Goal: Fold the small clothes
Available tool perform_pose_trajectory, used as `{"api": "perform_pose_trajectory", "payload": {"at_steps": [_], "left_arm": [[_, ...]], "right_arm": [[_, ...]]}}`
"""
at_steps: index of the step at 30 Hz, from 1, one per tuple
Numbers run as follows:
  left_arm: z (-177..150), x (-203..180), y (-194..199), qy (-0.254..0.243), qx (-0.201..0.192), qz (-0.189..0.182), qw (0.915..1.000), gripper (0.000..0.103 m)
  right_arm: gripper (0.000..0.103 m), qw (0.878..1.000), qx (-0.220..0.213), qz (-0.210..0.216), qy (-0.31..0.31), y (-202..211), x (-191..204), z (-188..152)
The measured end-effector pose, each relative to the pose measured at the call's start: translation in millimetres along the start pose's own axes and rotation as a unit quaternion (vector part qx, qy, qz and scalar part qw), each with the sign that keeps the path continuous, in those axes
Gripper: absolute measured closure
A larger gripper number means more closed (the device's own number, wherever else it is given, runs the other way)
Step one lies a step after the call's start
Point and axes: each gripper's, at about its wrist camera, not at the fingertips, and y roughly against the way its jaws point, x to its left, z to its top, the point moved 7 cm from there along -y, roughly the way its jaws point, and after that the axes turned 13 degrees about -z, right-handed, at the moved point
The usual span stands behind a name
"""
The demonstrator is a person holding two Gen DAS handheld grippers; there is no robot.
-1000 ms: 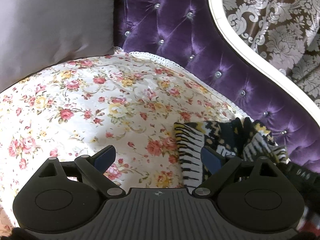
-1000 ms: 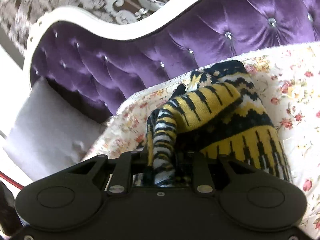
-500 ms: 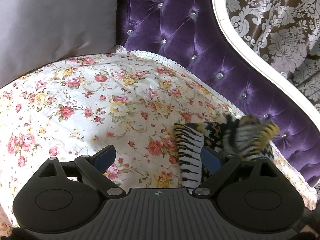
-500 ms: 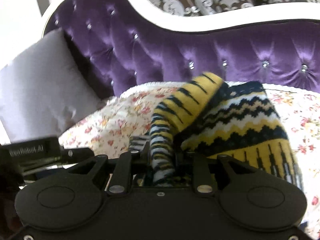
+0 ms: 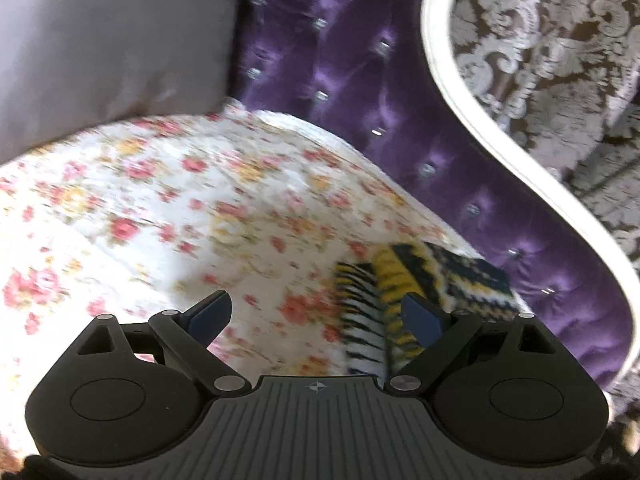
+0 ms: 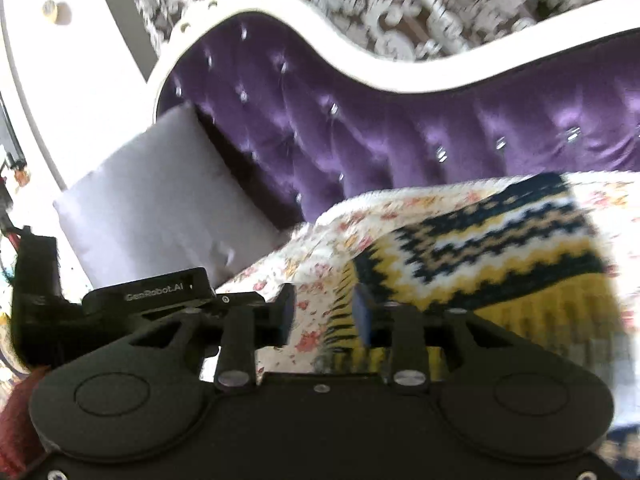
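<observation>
Garments: we count one yellow, black and white patterned knit piece (image 6: 480, 240), on the floral cloth (image 5: 160, 200).
Left gripper (image 5: 316, 316): spread wide, empty.
Right gripper (image 6: 324, 312): jaws opening, gripping nothing.

We see a sofa (image 6: 400, 128) in tufted purple velvet with a white frame. Its seat is spread with a floral cover (image 5: 160, 208), lace-edged at the back. On the cover lies a knit (image 6: 480, 248) in yellow, black and white, folded flat near the backrest. A grey cushion (image 5: 112, 40) leans at the seat's far end.
</observation>
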Motion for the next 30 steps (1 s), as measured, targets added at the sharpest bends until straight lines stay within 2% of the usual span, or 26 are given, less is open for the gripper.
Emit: {"api": "perform_pose_trajectory", "payload": {"at_steps": [1, 3, 6, 7, 8, 10, 13, 15, 17, 19, 20, 22, 23, 24, 25, 26, 27, 28, 30], "left_arm": [[-3, -4, -3, -0.002, 0.007, -0.010, 0.9999, 0.010], [-10, -13, -11, -0.013, 0.025, -0.025, 0.9993, 0.010], [-20, -27, -22, -0.035, 0.048, -0.037, 0.9976, 0.010], [-23, -32, -26, -0.042, 0.055, -0.041, 0.9968, 0.010], [-25, -34, -29, -0.047, 0.060, -0.045, 0.9961, 0.010], [-29, -39, -35, -0.057, 0.072, -0.050, 0.9945, 0.010], [-31, -42, -39, -0.063, 0.078, -0.051, 0.9937, 0.010], [-32, -42, -42, -0.063, 0.082, -0.053, 0.9932, 0.010], [-32, -41, -45, -0.064, 0.087, -0.055, 0.9926, 0.010], [-31, -40, -46, -0.068, 0.089, -0.053, 0.9923, 0.010], [-31, -39, -48, -0.070, 0.090, -0.051, 0.9922, 0.010], [-30, -39, -51, -0.073, 0.092, -0.045, 0.9920, 0.011], [-30, -38, -54, -0.076, 0.092, -0.044, 0.9919, 0.011], [-31, -39, -55, -0.079, 0.092, -0.049, 0.9914, 0.024], [-32, -42, -58, -0.084, 0.092, -0.060, 0.9904, 0.051], [-33, -44, -60, -0.082, 0.091, -0.075, 0.9896, 0.062], [-34, -45, -62, -0.074, 0.091, -0.091, 0.9890, 0.070], [-35, -47, -62, -0.071, 0.087, -0.093, 0.9893, 0.074], [-34, -54, -59, -0.103, 0.071, -0.084, 0.9885, 0.083]], "right_arm": [[0.047, 1.000, -0.003, -0.007, 0.007, 5, -3, -1], [0.045, 0.999, -0.003, -0.024, 0.042, 18, -6, -9], [0.037, 0.992, -0.001, -0.043, 0.118, 31, 2, -30], [0.025, 0.989, -0.003, -0.048, 0.139, 35, 6, -37], [0.013, 0.985, -0.008, -0.056, 0.162, 39, 11, -46], [0.006, 0.974, -0.031, -0.075, 0.211, 47, 24, -61], [0.005, 0.950, -0.058, -0.094, 0.291, 52, 41, -79], [0.010, 0.939, -0.051, -0.100, 0.325, 47, 45, -89], [0.030, 0.939, -0.040, -0.096, 0.328, 39, 45, -92], [0.042, 0.940, -0.023, -0.094, 0.327, 31, 42, -93], [0.045, 0.940, -0.019, -0.092, 0.327, 27, 40, -94], [0.046, 0.937, -0.018, -0.098, 0.335, 20, 38, -94], [0.052, 0.934, -0.022, -0.102, 0.342, 18, 37, -94], [0.056, 0.933, -0.025, -0.099, 0.344, 17, 37, -93], [0.065, 0.936, -0.026, -0.094, 0.338, 17, 35, -92], [0.077, 0.941, -0.023, -0.085, 0.325, 17, 34, -91], [0.081, 0.946, -0.021, -0.081, 0.314, 18, 33, -91], [0.083, 0.950, -0.023, -0.079, 0.302, 19, 31, -88], [0.086, 0.957, -0.025, -0.070, 0.282, 21, 28, -82]]}}
